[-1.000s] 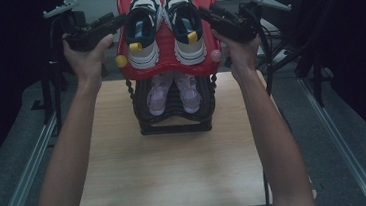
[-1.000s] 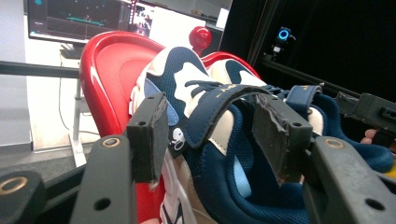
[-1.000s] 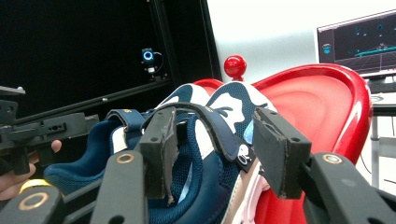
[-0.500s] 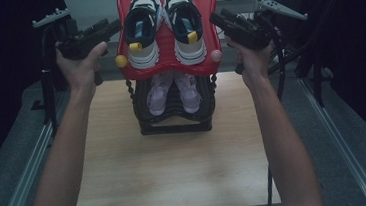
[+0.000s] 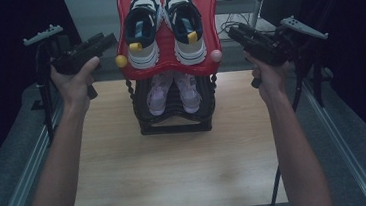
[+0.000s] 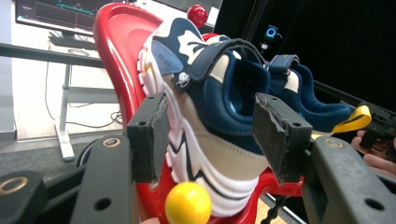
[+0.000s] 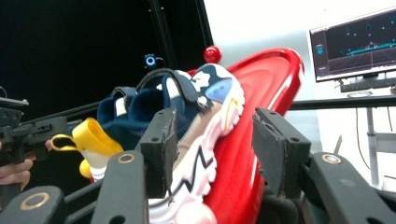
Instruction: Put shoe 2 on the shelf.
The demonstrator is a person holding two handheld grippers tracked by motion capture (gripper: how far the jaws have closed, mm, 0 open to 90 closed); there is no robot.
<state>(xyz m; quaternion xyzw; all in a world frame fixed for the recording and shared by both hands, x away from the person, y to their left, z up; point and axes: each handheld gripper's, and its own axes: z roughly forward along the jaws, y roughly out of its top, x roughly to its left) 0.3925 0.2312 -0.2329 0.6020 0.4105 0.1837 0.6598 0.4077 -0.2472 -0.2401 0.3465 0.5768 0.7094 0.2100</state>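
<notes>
Backing off from the red tray (image 5: 170, 66): left gripper (image 5: 107, 39) and right gripper (image 5: 232, 31) now hang beside it, jaws wide, holding nothing. Navy shoes (image 5: 164, 27) sit on the tray atop the black rack (image 5: 174, 116). Placement looks done.
</notes>
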